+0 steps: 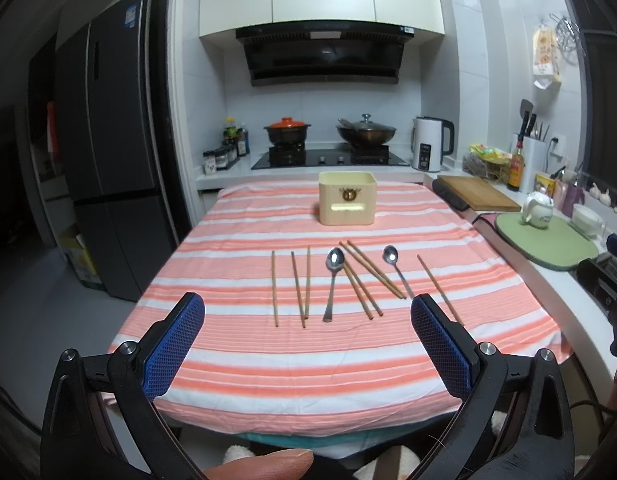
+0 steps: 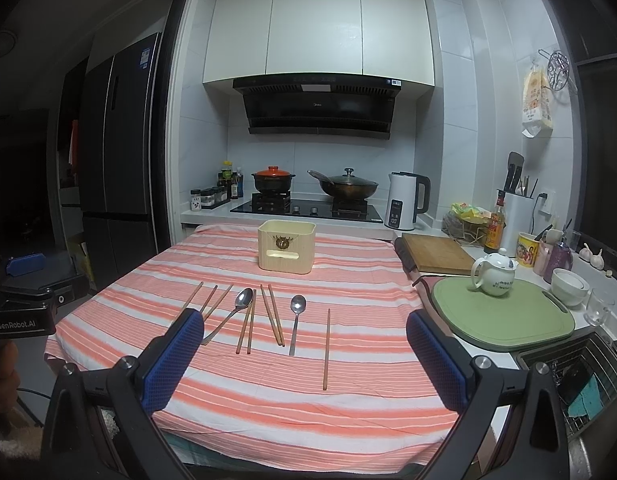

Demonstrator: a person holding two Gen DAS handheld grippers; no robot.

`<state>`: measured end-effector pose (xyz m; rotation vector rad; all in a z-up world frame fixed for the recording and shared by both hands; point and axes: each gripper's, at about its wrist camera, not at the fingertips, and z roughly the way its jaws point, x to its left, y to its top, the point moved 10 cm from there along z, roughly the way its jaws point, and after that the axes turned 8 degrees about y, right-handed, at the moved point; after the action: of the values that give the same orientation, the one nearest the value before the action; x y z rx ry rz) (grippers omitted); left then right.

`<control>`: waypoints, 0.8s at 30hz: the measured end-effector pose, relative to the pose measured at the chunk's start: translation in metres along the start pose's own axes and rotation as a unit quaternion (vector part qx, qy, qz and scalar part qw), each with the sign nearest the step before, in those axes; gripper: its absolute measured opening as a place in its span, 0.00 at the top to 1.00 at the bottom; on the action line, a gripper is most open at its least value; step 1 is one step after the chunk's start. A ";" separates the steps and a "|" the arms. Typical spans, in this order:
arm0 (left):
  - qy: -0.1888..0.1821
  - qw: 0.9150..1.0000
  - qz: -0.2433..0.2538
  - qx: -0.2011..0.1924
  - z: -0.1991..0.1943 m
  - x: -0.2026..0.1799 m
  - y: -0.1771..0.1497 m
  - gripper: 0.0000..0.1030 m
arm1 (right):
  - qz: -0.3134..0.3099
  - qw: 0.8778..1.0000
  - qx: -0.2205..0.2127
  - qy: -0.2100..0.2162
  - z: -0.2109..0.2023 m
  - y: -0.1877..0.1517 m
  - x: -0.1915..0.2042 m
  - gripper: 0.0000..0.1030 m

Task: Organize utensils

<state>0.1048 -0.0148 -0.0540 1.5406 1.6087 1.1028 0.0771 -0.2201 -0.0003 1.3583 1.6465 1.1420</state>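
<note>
Several wooden chopsticks and two metal spoons lie spread on a table with a pink-and-white striped cloth. A cream utensil box stands upright behind them. My left gripper is open and empty, held above the table's near edge. My right gripper is open and empty, also short of the utensils. The second spoon lies right of the first spoon.
A counter on the right holds a wooden cutting board, a green mat with a white teapot, bowls and bottles. A stove with pots and a kettle stand behind the table. A fridge stands left.
</note>
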 end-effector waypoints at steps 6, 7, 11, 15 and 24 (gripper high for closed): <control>-0.001 1.000 0.000 0.001 0.000 -0.001 0.000 0.00 | 0.001 1.000 0.001 0.000 0.001 -0.001 0.001 0.00; -0.001 1.000 0.000 0.001 0.001 -0.001 0.000 0.00 | 0.001 1.000 0.001 0.000 0.000 -0.001 0.001 0.00; -0.002 1.000 0.002 0.002 0.001 -0.003 -0.001 0.00 | 0.001 1.000 0.002 0.001 0.001 -0.001 0.001 0.00; -0.002 1.000 0.001 0.003 0.002 -0.004 -0.002 0.00 | 0.001 1.000 0.002 0.001 0.001 -0.002 0.000 0.00; -0.005 1.000 -0.001 0.010 0.005 -0.004 -0.004 0.00 | 0.001 1.000 0.002 0.000 0.001 -0.003 0.000 0.00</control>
<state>0.1078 -0.0175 -0.0599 1.5535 1.6191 1.0805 0.0771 -0.2199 -0.0040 1.3634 1.6488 1.1406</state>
